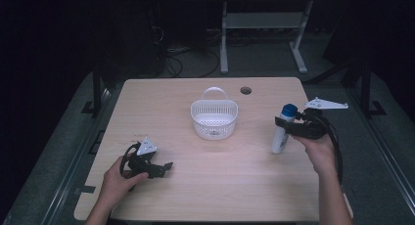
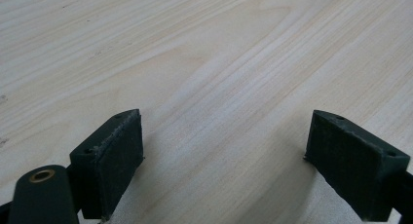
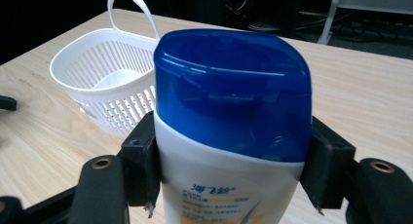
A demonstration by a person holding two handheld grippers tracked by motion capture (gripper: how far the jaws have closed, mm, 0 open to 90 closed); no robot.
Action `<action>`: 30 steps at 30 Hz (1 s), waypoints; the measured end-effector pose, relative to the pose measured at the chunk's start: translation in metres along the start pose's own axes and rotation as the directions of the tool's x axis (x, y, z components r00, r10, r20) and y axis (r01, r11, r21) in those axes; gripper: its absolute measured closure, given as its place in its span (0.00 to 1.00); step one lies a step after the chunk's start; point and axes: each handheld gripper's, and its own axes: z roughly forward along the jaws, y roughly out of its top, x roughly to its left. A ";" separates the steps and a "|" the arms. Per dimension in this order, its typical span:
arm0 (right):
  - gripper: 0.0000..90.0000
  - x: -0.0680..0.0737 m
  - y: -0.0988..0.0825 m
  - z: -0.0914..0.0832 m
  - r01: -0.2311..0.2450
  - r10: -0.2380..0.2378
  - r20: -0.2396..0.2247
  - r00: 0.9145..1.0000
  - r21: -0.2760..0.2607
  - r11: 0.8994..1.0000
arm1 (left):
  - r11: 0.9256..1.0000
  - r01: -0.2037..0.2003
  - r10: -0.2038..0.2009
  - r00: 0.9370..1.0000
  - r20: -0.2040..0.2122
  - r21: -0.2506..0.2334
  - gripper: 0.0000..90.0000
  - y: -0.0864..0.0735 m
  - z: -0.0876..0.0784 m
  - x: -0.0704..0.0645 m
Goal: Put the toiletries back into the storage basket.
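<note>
Right gripper (image 3: pixel 229 170): fingers (image 3: pixel 141 160) clamped on a white bottle (image 1: pixel 281 137) just under its blue cap (image 3: pixel 234 87), one pad on each side. In the high view the bottle stands upright, or nearly so, near the right edge of the surface (image 1: pixel 220 186), about midway front to back; cannot tell whether its base touches the wood or has just cleared it. The person's right hand (image 1: pixel 320 149) comes in from the front right corner.

Left gripper (image 1: pixel 159 168): fingers (image 2: pixel 109 160) spread wide, nothing between them, bare wood under them. It sits low near the front left part of the surface, held by the left hand (image 1: pixel 117 181), well apart from the bottle.

White slotted basket (image 1: pixel 214 118) with a loop handle stands upright near the middle, toward the far edge, looks empty, to the left of the bottle.

Step in hand, as judged: grasp made, carry to the basket about to start. Next move calls for raising the bottle above the basket rim, moving it left over the opening, clear of the handle, then lowering and releasing.
</note>
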 end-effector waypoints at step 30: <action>0.39 0.024 0.067 0.004 0.079 -0.080 -0.023 0.996 -0.041 0.996 | 1.000 0.003 -0.003 1.000 0.003 0.004 0.15 0.000 0.000 0.000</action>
